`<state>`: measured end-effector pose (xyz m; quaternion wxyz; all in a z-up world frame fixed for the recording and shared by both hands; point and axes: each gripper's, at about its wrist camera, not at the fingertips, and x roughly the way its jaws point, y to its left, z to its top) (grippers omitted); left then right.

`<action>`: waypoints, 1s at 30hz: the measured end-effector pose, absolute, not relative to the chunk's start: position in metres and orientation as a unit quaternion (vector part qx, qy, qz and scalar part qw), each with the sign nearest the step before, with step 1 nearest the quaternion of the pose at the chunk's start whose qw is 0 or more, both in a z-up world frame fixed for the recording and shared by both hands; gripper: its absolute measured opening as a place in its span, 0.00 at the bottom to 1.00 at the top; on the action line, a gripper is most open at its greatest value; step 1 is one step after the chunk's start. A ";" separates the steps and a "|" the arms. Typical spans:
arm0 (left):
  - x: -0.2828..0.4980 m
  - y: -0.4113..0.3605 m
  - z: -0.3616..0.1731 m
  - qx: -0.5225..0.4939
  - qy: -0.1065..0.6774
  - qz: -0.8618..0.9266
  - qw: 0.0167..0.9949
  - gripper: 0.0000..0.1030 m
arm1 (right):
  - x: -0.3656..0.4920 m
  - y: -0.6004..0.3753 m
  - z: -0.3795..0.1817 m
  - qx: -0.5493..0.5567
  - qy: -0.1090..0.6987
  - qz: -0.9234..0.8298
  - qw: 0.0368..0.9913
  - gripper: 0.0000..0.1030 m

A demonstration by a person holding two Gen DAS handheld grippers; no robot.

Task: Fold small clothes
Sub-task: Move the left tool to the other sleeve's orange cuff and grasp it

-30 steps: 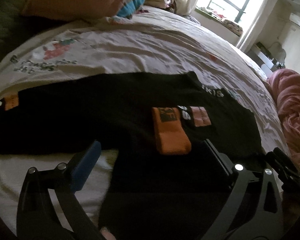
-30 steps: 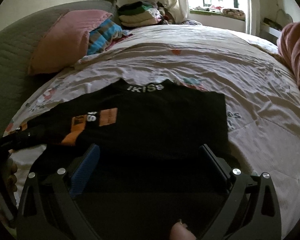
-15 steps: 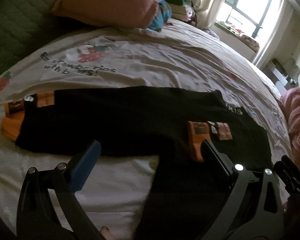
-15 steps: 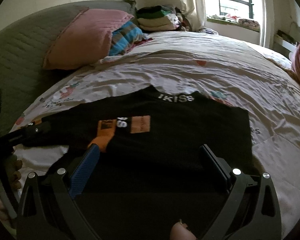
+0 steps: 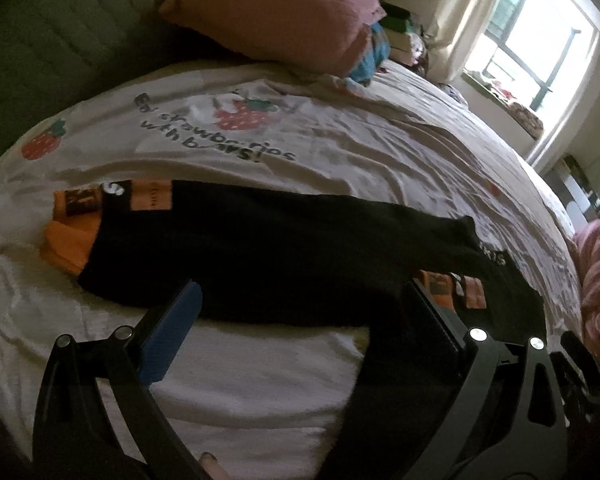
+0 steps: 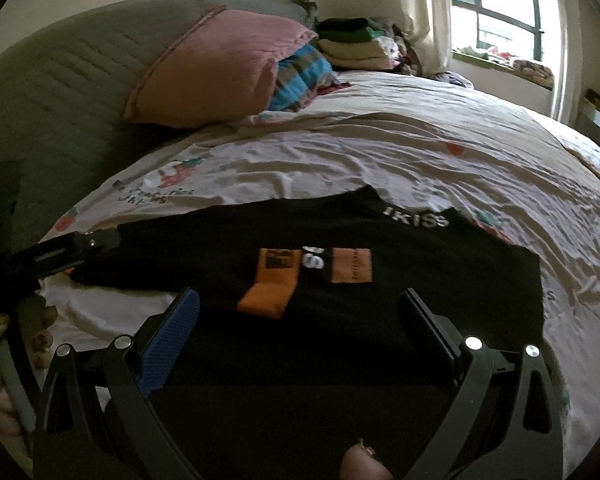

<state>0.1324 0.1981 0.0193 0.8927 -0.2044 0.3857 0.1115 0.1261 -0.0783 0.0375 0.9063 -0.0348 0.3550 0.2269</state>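
Both tools, left (image 5: 300,312) and right (image 6: 300,312), gape empty; the black top's (image 5: 284,248) far sleeve now seems fully unfolded.

Daylight comes in from the window (image 6: 500,12), which is overexposed and glares white. The near part of the bed sheet (image 5: 360,152) stays dim, and the black garment (image 6: 380,280) shows almost no detail. Both views bend strongly at the edges, with dark corners and slight blur.
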 end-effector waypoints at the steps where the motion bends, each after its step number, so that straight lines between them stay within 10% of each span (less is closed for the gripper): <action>1: 0.131 0.201 0.020 -0.206 0.384 0.116 0.893 0.91 | 0.126 -0.073 0.038 -0.038 0.354 0.232 0.905 0.96; 30: 0.109 0.292 0.006 -0.260 0.375 0.240 0.857 0.91 | 0.125 0.044 0.038 -0.088 0.342 0.334 0.874 0.96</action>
